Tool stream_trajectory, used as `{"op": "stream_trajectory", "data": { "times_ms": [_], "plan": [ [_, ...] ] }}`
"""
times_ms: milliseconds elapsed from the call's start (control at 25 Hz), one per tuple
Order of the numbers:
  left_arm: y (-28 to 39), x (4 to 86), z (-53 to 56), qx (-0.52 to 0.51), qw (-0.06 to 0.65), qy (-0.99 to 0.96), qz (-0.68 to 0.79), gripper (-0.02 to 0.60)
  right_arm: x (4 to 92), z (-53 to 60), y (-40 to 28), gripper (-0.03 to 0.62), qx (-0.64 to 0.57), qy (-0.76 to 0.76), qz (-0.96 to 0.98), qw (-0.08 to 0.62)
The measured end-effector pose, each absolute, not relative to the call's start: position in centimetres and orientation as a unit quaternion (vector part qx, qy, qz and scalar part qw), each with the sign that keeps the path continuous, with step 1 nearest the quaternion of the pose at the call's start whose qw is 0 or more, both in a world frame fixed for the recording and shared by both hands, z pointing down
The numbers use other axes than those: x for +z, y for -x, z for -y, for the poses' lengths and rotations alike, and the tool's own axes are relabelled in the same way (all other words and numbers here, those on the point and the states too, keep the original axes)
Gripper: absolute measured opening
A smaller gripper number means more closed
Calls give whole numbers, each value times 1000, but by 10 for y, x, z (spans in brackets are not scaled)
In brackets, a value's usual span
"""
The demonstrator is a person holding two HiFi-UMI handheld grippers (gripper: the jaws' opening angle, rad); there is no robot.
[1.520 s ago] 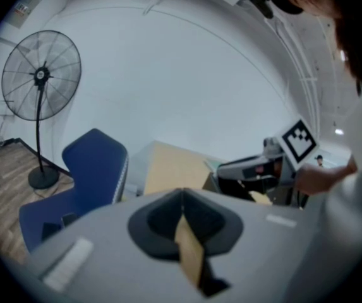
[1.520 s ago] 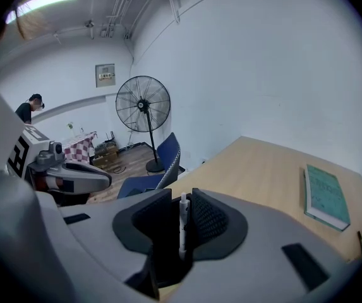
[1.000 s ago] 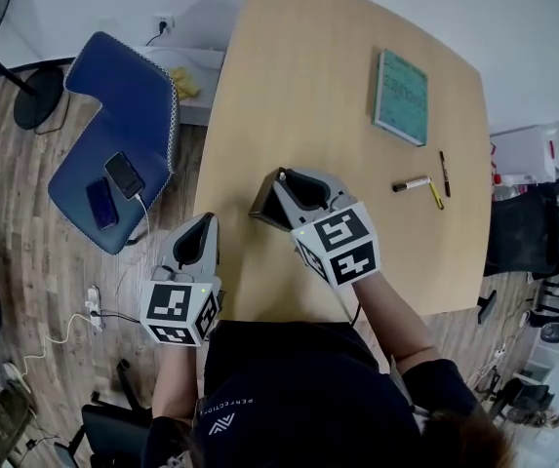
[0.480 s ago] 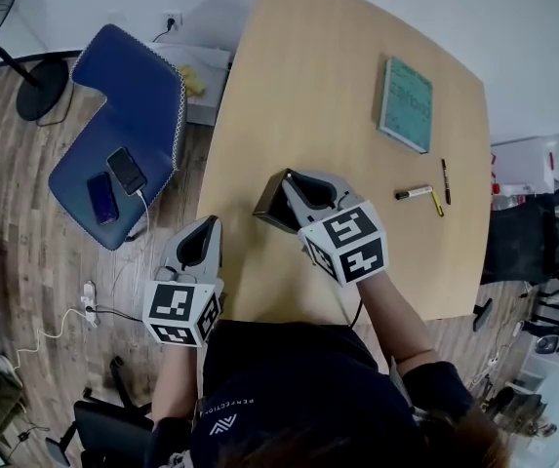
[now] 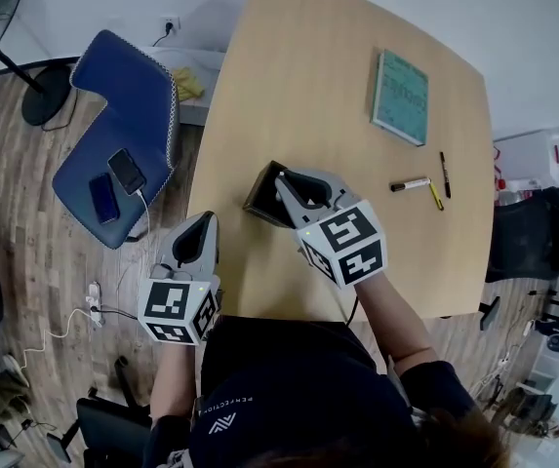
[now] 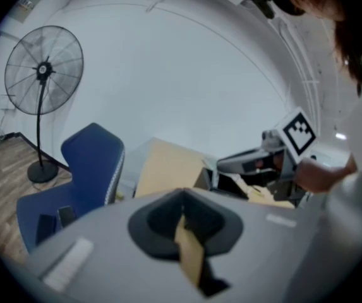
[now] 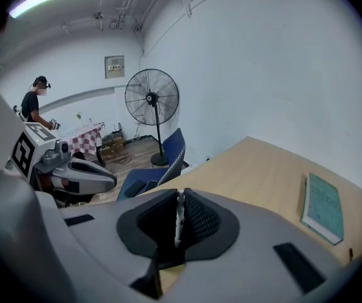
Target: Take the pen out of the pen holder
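Observation:
A black pen holder [image 5: 259, 194] stands near the table's front left. My right gripper [image 5: 281, 179] reaches into its top from the right. In the right gripper view the jaws are shut on a thin white pen [image 7: 178, 223], with dark mesh right beside it. The pen's lower part is hidden. My left gripper [image 5: 205, 222] hovers at the table's left edge, apart from the holder, shut with nothing in it [image 6: 182, 201]. From the left gripper view the holder [image 6: 205, 177] and the right gripper [image 6: 247, 163] show ahead to the right.
A marker [image 5: 411, 184], a black pen [image 5: 444, 174] and a yellow pen [image 5: 436, 196] lie on the wooden table [image 5: 308, 76] at the right. A teal book [image 5: 401, 97] lies behind them. A blue chair [image 5: 118, 135] with two phones stands left of the table.
Almost nothing differs: the right gripper stays at the holder's top and has shifted slightly left with it. The left gripper has not moved.

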State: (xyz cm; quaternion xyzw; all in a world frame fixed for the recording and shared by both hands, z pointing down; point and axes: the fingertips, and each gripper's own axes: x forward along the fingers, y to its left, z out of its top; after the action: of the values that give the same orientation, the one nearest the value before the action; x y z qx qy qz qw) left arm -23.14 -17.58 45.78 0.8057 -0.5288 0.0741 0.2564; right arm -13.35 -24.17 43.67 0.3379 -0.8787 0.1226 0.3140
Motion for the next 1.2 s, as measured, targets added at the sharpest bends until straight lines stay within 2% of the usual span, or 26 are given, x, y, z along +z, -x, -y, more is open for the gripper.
{"op": "stream_trajectory", "data": {
  "times_ms": [920, 1200],
  "plan": [
    [164, 387, 129, 59, 178, -797, 574, 6, 321, 190, 78, 32, 74, -317, 936, 135],
    [147, 382, 124, 67, 167, -805, 565, 6, 306, 177, 48, 32, 61, -335, 933, 114]
  ]
}}
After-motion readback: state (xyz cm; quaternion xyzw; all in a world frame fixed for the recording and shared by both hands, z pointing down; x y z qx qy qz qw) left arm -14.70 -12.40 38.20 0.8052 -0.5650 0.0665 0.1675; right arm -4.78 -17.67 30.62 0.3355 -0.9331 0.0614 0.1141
